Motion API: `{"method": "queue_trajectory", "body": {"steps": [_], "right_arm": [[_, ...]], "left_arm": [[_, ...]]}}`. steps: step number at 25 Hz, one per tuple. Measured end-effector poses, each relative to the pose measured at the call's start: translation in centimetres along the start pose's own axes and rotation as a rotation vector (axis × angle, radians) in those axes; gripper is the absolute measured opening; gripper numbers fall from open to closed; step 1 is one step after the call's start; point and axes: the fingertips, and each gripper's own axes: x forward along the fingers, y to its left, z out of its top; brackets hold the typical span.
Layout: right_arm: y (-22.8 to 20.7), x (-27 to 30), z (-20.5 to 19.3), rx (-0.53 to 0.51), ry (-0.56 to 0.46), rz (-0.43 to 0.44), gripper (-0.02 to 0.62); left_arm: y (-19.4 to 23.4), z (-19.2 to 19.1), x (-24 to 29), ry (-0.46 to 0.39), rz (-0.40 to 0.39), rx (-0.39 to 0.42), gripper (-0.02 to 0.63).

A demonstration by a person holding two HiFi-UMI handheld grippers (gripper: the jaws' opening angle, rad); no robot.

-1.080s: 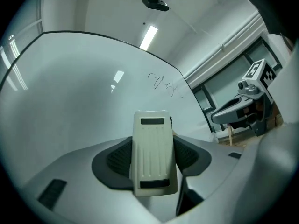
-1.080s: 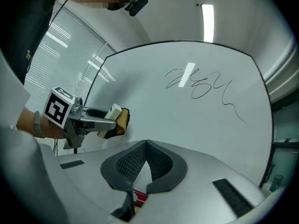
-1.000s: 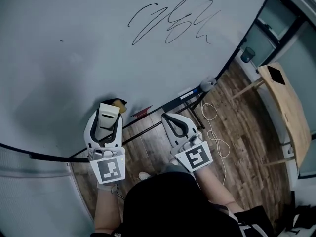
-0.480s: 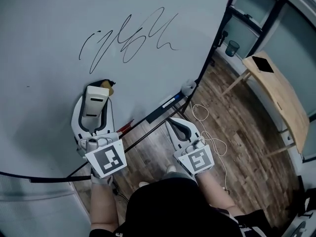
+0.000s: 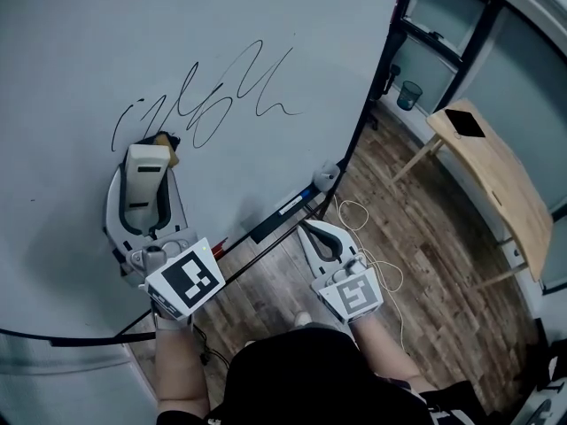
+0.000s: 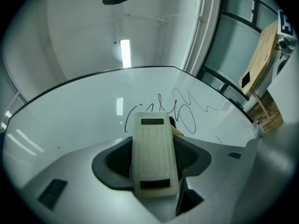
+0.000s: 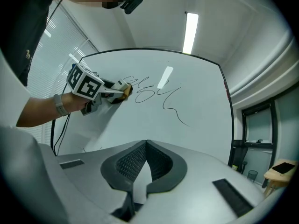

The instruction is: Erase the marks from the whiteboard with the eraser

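We hold one eraser (image 5: 145,184) clamped in the left hand-held gripper (image 5: 147,156). In the left gripper view the cream slab (image 6: 154,155) sits squarely between the two dark pads (image 6: 117,158), which press on its long sides. The left hand-held gripper (image 6: 154,161) is thus clenched on the eraser. Its long axis runs along the jaws, and its far end points up the whiteboard (image 5: 266,34) towards the marks (image 5: 208,104).

That far end lies at the left end of the scribble, just beside the first loop. A tan edge shows at the eraser's tip there (whether it actually presses on the board we cannot tell). The right gripper view shows the same from the side: the left hand-held gripper (image 7: 122,90) reaches the left end of the marks (image 7: 156,94).

The right hand-held gripper (image 5: 321,237) hangs low, well apart from the marks, over the wooden floor (image 5: 416,237) by the board's lower edge. Its jaws are closed on each other with nothing between them, the tips of the right hand-held gripper (image 7: 146,144) meeting in a point.

We count one whiteboard, one eraser, two hand-held grippers and one connected black scrawl. To the right stands one wooden bench (image 5: 496,180).
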Motion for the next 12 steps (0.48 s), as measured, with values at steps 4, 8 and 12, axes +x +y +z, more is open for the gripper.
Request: {"method": "queue_trajectory", "body": {"steps": [4,8,12], "right_arm": [[-0.8,0.5,-0.1,0.008,-0.002,0.004,0.026],[-1.0,1.0,0.5,0.015,-0.016,0.009,0.026],[-0.5,1.4,1.0,0.012,-0.034,0.016,0.026]], "left_arm": [[1.7,2.8,2.0,-0.044,0.044,0.028,0.265],[3.5,6.2,4.0,-0.108,0.050,0.069,0.265],[4.2,7.7,4.6,-0.163,0.035,0.114,0.265]]}}
